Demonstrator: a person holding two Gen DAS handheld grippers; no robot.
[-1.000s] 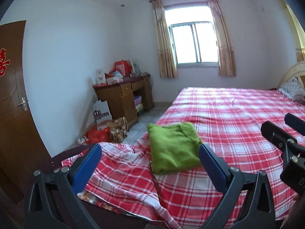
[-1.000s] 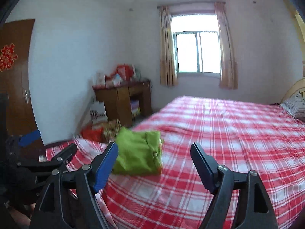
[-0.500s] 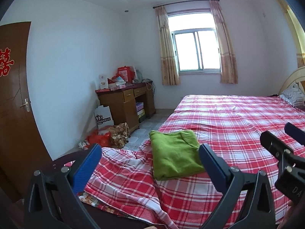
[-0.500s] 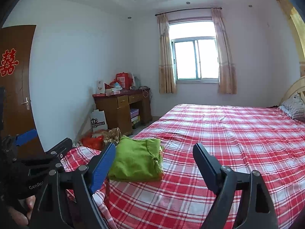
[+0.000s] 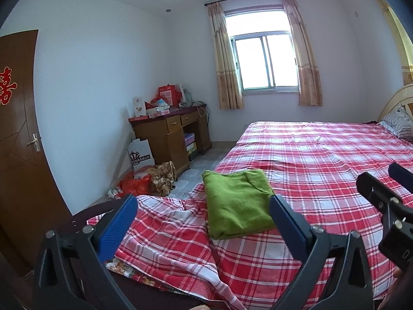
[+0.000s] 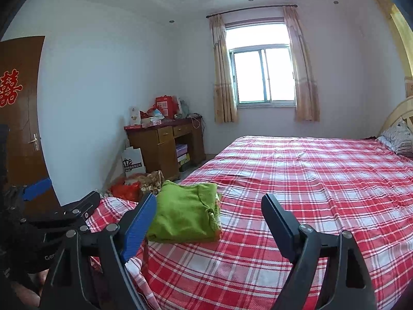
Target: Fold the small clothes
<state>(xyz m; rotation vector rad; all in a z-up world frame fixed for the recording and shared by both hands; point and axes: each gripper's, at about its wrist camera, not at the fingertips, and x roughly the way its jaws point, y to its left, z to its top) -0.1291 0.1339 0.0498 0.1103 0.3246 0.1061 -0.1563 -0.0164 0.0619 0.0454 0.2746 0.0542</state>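
A green garment (image 5: 238, 202) lies folded into a neat rectangle near the foot corner of the bed, on the red and white checked sheet (image 5: 322, 170). It also shows in the right wrist view (image 6: 187, 211). My left gripper (image 5: 201, 222) is open and empty, held back from the garment and above the bed's edge. My right gripper (image 6: 209, 222) is open and empty, also short of the garment. The right gripper shows at the right edge of the left wrist view (image 5: 382, 201); the left one shows at the left edge of the right wrist view (image 6: 64, 211).
A wooden desk (image 5: 170, 134) with boxes on top stands against the left wall. Bags (image 5: 144, 180) lie on the floor by it. A brown door (image 5: 18, 139) is at the far left. A pillow (image 5: 398, 124) and headboard are at the far right, a curtained window (image 5: 265, 62) behind.
Both grippers have pulled back and tilted up a little, so the garment sits lower and farther away in both views. The garment has not moved.
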